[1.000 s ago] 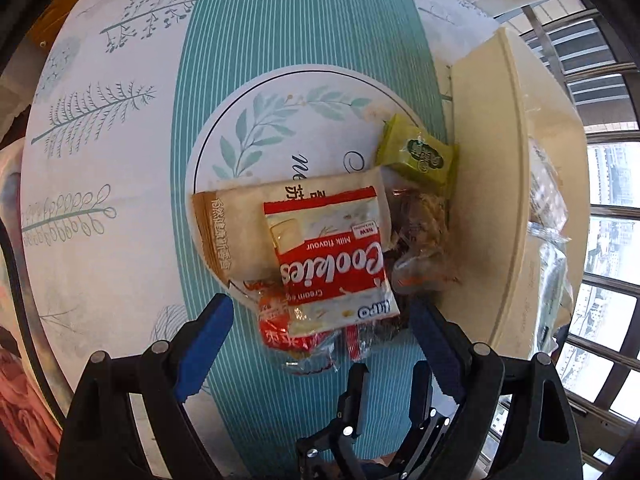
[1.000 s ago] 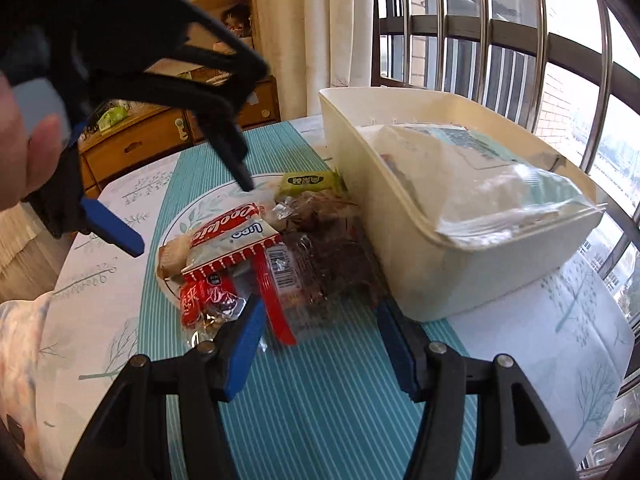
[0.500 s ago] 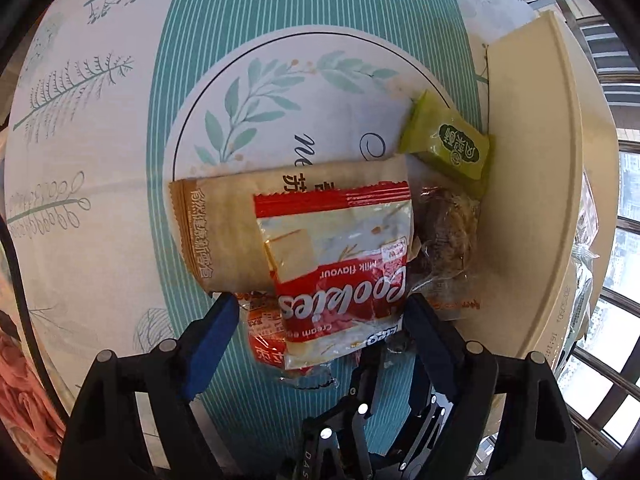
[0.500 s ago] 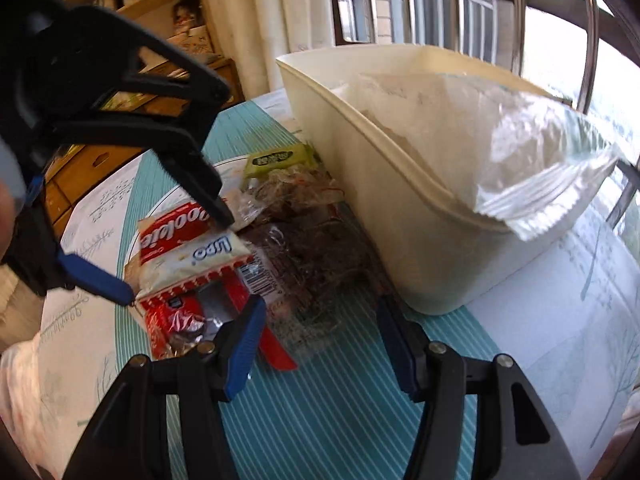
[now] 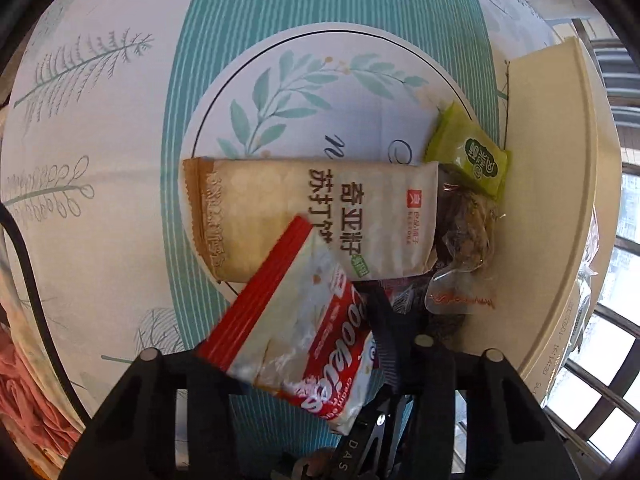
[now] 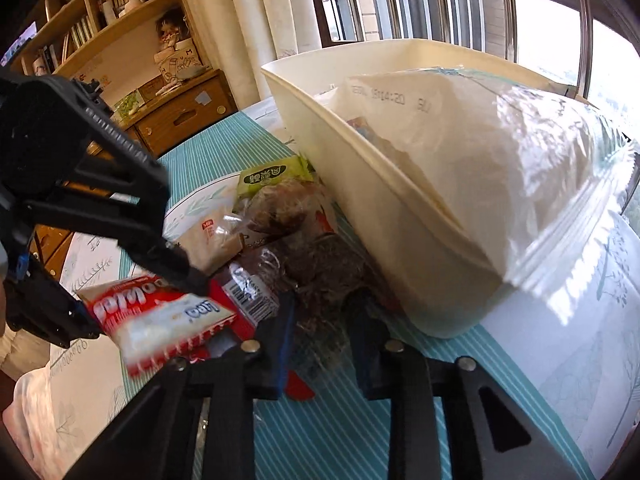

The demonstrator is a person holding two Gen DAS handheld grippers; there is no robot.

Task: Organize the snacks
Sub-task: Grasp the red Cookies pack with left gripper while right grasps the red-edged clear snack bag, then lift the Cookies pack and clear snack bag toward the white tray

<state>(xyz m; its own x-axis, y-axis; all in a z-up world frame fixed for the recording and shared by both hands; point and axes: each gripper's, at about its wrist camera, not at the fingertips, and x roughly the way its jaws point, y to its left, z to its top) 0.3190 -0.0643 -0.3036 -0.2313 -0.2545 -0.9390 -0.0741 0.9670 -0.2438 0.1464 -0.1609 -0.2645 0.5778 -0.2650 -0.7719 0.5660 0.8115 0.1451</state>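
The left claw (image 5: 304, 364) has just been closing and now grips the red-and-white cookie packet (image 5: 308, 332), which sits tilted between its fingers, one end raised off the pile. The right claw (image 6: 320, 320) has also just been closing, and its blue-padded fingers (image 6: 282, 332) pinch the clear wrapper of a dark brown snack bag (image 6: 316, 264). Under the cookie packet lies a long beige cracker pack (image 5: 312, 216) on the tabletop (image 5: 120, 160), which carries a teal-striped cloth with a leaf wreath. A small green packet (image 5: 468, 156) rests against the wall of a cream bin (image 6: 360, 184). A big clear plastic bag (image 6: 500, 172) fills that bin.
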